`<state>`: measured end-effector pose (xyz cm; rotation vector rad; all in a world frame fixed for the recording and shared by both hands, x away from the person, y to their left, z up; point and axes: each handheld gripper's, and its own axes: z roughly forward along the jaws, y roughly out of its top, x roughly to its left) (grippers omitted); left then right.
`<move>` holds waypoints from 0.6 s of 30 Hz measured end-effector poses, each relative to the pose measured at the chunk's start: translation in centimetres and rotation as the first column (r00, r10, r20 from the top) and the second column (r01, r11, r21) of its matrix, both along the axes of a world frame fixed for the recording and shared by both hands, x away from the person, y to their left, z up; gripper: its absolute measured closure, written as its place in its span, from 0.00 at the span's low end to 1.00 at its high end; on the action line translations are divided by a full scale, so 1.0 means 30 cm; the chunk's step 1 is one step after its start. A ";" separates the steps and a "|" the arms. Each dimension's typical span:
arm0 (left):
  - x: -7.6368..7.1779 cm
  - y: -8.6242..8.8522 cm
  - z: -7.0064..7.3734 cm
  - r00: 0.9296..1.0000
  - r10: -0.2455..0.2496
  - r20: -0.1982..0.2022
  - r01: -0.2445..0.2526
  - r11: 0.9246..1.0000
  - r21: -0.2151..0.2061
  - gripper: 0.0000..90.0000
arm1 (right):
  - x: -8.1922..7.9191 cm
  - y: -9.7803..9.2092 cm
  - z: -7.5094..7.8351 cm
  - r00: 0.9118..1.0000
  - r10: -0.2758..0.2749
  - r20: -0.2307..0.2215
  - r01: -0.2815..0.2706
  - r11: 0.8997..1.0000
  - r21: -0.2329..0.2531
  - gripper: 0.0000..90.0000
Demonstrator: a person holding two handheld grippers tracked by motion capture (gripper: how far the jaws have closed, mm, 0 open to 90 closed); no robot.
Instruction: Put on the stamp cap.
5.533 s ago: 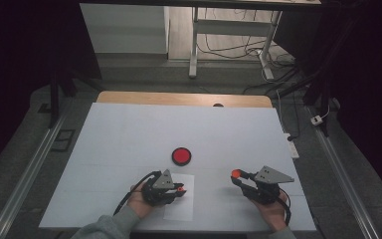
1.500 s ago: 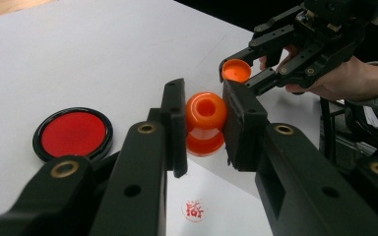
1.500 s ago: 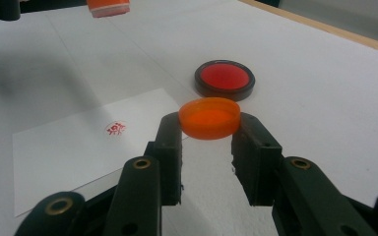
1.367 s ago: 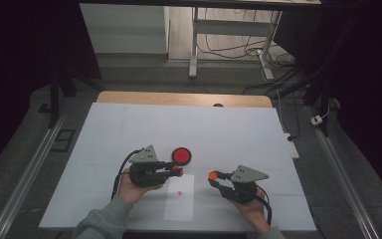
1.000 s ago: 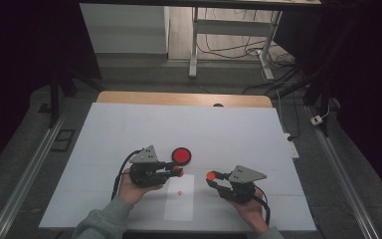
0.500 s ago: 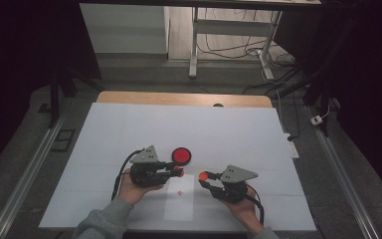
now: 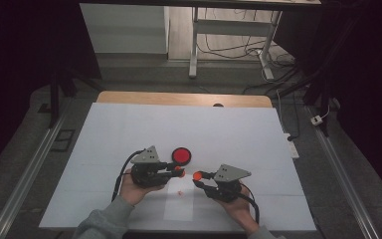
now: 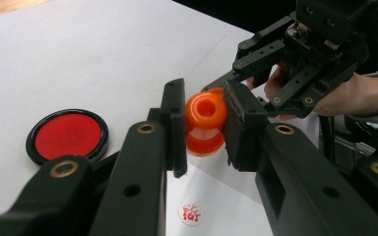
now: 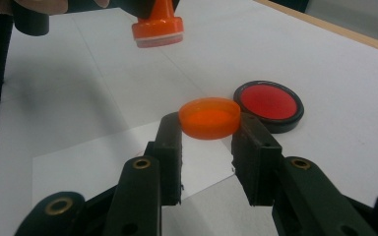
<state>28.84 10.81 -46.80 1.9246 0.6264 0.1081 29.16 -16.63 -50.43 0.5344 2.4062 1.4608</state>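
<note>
My left gripper (image 7: pixel 177 172) is shut on an orange stamp (image 8: pixel 205 115), held by its knob above the table with the stamping face down. That stamp (image 9: pixel 157 27) hangs at the top of the right gripper view. My right gripper (image 9: pixel 206 135) is shut on the stamp's orange cap (image 9: pixel 209 117), open side up. In the high view the cap (image 7: pixel 197 176) sits just right of the stamp (image 7: pixel 179 169), a small gap between them. Below them lies a white paper sheet (image 7: pixel 179 211) carrying a red stamp mark (image 8: pixel 192 214).
A round red ink pad (image 7: pixel 181 155) in a black rim lies open on the white table top (image 7: pixel 229 129), just behind the left gripper. The table's wooden far edge (image 7: pixel 179 98) and metal rails run along the sides.
My right gripper has carried the cap leftwards, close to the stamp. The left gripper, earlier down at the paper, has held almost still over the last second.
</note>
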 end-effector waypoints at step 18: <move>-0.002 -0.009 -0.001 1.000 -0.006 -0.001 0.006 1.000 -0.006 0.80 | 0.005 0.073 -0.001 0.999 0.041 -0.005 -0.041 0.999 0.005 0.72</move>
